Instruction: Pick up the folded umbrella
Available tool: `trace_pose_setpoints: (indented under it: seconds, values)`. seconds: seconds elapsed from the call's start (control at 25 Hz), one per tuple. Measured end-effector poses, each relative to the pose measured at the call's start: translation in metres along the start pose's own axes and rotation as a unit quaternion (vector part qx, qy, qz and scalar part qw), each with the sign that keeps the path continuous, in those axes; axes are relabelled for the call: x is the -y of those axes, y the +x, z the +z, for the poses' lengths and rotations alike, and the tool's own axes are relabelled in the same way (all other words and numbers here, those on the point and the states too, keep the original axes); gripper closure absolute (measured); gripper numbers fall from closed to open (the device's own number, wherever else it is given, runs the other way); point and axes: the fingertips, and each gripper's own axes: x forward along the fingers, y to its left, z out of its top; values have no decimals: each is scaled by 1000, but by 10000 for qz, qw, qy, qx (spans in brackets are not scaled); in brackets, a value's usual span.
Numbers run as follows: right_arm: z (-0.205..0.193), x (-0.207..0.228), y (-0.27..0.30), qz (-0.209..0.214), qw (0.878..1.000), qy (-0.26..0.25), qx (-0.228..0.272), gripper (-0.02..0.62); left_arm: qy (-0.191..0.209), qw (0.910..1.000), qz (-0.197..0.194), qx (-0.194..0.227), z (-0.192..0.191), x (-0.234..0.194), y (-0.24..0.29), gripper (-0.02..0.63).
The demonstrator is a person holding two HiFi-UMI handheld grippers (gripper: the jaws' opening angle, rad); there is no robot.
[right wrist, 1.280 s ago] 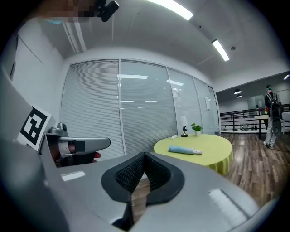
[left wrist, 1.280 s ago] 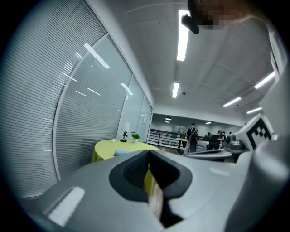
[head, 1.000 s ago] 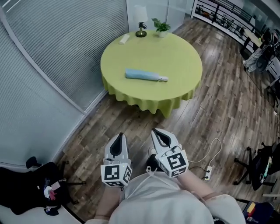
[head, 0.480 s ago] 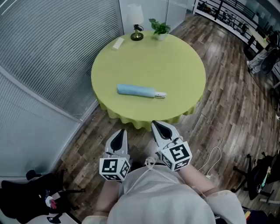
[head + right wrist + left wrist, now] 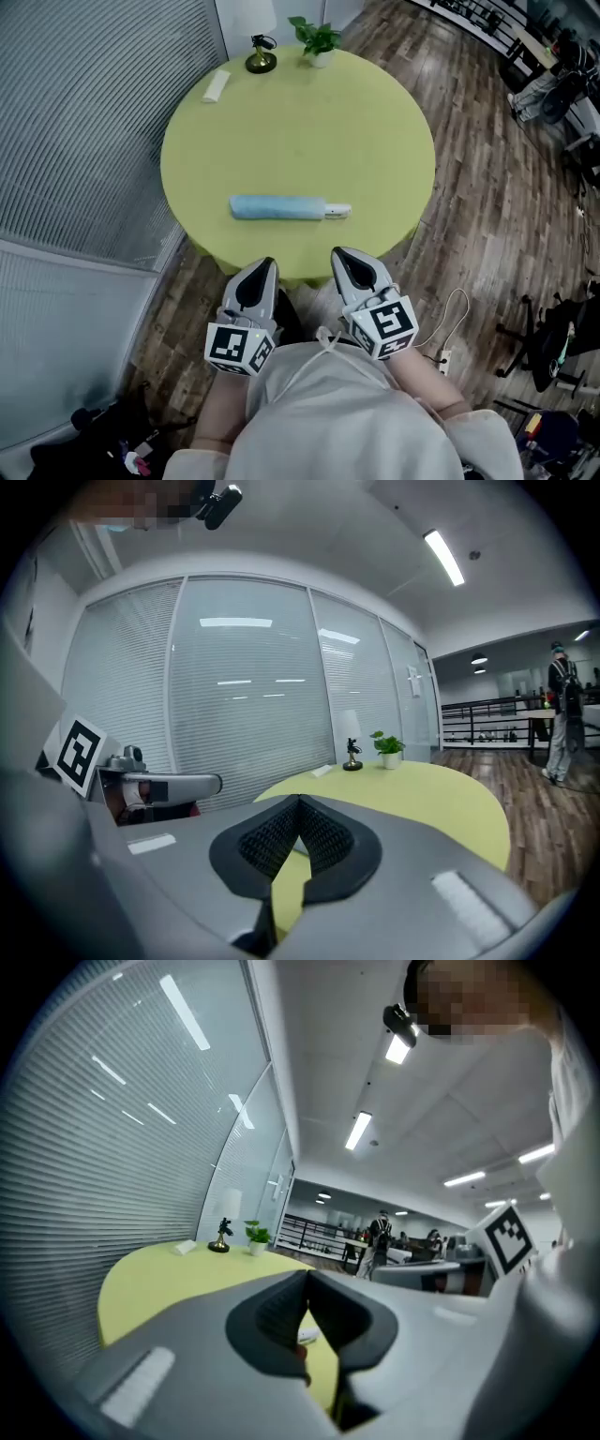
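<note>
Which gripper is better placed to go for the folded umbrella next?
Right, narrowly. The right gripper points at the white handle end of the folded umbrella and sits slightly nearer than the left gripper, which faces the blue body. Both are shut.

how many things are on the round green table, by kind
umbrella: 1
lamp: 1
potted plant: 1
small white block: 1
total: 4
</note>
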Motion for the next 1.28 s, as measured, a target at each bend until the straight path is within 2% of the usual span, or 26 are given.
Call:
trace_pose_setpoints:
  seconds: [0.12, 0.28, 0.4, 0.48, 0.68, 0.76, 0.84, 0.96, 1.04, 1.12, 1.28]
  values:
    - [7, 9, 28, -376, 9992, 152, -41, 596, -57, 9991, -387, -186, 4, -25, 34, 600]
    - [23, 11, 61, -730, 9971, 215, -13, 595, 388, 9929, -965, -578, 8, -48, 67, 600]
    - [25, 16, 84, -1101, 9936, 251, -44, 595, 912, 9796, -1466, -1025, 0, -64, 88, 600]
    - [23, 19, 101, -1317, 9907, 330, -54, 595, 1099, 9713, -1670, -1292, -8, -82, 103, 600]
    - [11, 24, 132, -1716, 9827, 683, -155, 595, 975, 9584, -1959, -1834, -30, -124, 137, 598]
    - [5, 25, 138, -1785, 9808, 752, -228, 595, 1077, 9477, -2131, -2118, -44, -129, 147, 538]
    - [-1, 29, 143, -1847, 9791, 800, -307, 595, 1328, 9320, -2350, -2420, -62, -131, 156, 491]
    - [-12, 36, 150, -1941, 9761, 875, -447, 595, 1805, 9004, -2752, -2844, -91, -128, 167, 407]
    - [-17, 41, 153, -2011, 9739, 915, -511, 595, 2218, 8739, -3019, -3098, -111, -126, 174, 354]
    - [-18, 42, 155, -2017, 9737, 928, -518, 595, 2652, 8430, -3234, -3384, -132, -127, 180, 314]
    - [-22, 48, 157, -2089, 9707, 1067, -518, 595, 3114, 7850, -3537, -4021, -169, -131, 191, 281]
